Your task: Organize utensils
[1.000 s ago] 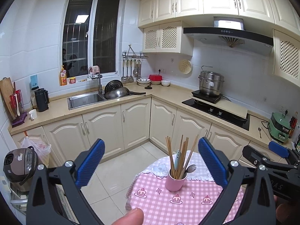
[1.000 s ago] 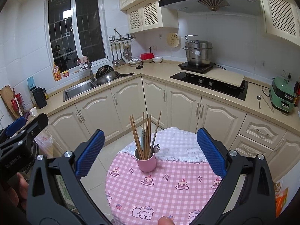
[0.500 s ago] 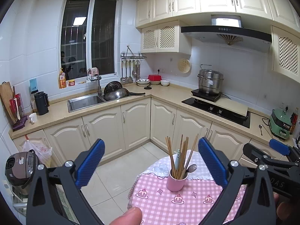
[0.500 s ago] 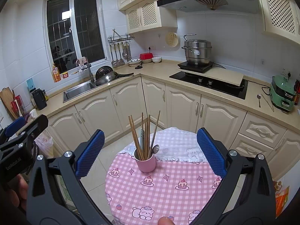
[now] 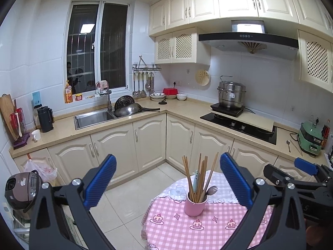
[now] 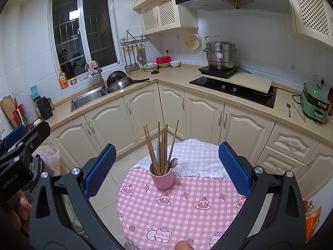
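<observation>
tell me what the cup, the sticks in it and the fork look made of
Pink cup: smooth, matte, evenly pink, likely plastic or glazed ceramic; can't tell which. Chopsticks: tan-brown, dull, probably wood or bamboo. Fork: grey with a soft sheen, looks like metal.
</observation>
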`<action>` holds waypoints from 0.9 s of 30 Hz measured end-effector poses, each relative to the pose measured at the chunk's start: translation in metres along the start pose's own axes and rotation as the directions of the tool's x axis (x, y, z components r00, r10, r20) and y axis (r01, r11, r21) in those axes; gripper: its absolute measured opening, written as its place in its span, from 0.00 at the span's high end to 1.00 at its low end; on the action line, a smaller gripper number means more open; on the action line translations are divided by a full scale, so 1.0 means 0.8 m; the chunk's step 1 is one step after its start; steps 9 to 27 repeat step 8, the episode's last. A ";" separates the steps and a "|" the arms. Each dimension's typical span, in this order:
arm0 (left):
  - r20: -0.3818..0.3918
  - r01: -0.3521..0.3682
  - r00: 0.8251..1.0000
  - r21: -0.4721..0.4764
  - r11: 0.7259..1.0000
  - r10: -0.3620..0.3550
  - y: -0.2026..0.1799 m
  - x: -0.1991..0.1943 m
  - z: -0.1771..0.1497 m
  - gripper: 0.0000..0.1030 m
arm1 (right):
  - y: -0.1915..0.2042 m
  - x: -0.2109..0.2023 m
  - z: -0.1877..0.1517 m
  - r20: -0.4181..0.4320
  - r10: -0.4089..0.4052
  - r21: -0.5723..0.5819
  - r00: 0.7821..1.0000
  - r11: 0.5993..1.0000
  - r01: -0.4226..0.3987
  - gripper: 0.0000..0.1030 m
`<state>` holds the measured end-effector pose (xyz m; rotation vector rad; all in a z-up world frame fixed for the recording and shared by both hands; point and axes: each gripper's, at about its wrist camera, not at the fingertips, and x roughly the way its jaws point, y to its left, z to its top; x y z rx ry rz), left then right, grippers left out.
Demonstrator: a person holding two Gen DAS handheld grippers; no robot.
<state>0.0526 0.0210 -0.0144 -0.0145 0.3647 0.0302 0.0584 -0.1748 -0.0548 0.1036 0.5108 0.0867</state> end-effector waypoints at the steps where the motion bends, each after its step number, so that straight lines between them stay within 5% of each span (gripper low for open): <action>1: -0.001 0.003 1.000 0.003 1.000 -0.003 -0.001 0.000 0.000 0.05 | 0.001 0.000 -0.001 0.002 0.000 -0.002 1.000 1.000 0.000 0.06; 27: -0.002 -0.009 1.000 0.021 1.000 0.009 -0.006 0.002 0.001 0.05 | 0.001 0.001 -0.002 0.000 0.000 -0.002 1.000 1.000 0.000 0.06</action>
